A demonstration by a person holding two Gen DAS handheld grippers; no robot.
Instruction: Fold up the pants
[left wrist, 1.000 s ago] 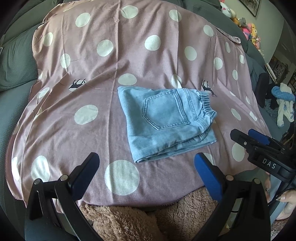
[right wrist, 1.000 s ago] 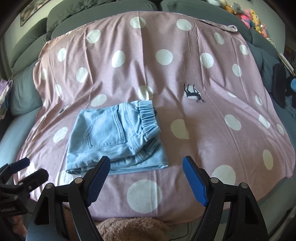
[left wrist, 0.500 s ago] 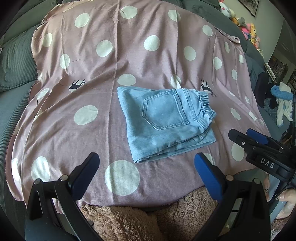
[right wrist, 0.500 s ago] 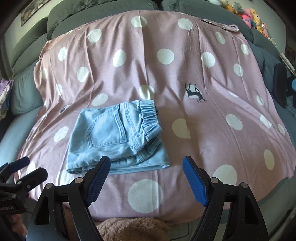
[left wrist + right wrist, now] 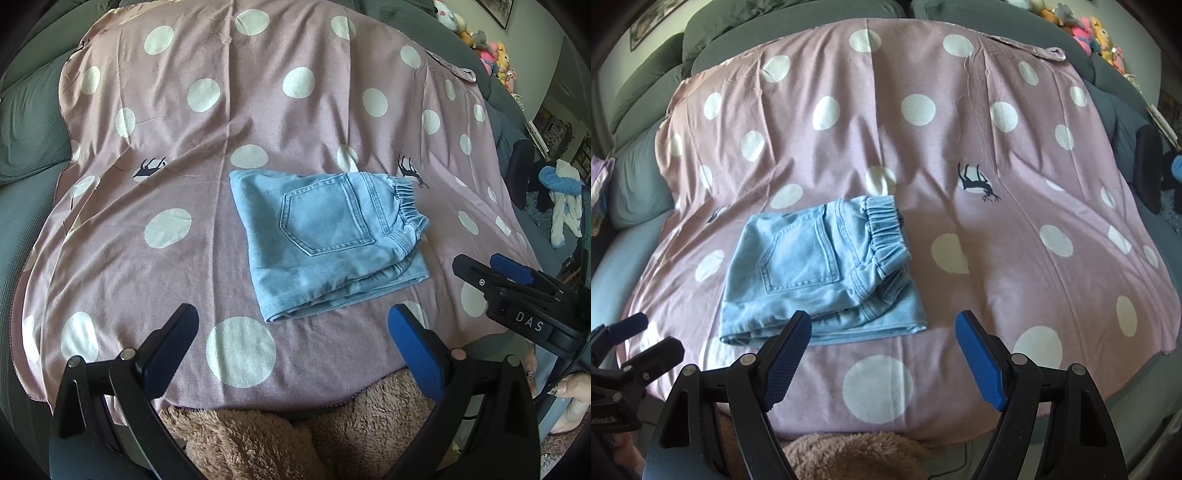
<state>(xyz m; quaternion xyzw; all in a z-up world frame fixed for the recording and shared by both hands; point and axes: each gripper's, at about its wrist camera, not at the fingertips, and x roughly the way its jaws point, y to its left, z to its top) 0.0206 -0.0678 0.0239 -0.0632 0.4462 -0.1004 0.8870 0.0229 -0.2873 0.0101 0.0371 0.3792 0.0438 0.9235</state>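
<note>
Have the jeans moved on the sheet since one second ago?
No. The jeans lie as before, waistband beside the same horse print on the sheet.

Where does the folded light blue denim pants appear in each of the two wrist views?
Left wrist view: the folded light blue denim pants lie at the centre, elastic waistband to the right.
Right wrist view: the pants lie left of centre, just beyond the left finger.
Shared landmark: the black horse print on the pink polka-dot sheet, beyond the waistband.

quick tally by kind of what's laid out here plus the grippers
folded denim pants: 1
polka-dot sheet: 1
fuzzy brown blanket: 1
grippers: 2, left gripper and right gripper, both open and empty
total: 5
</note>
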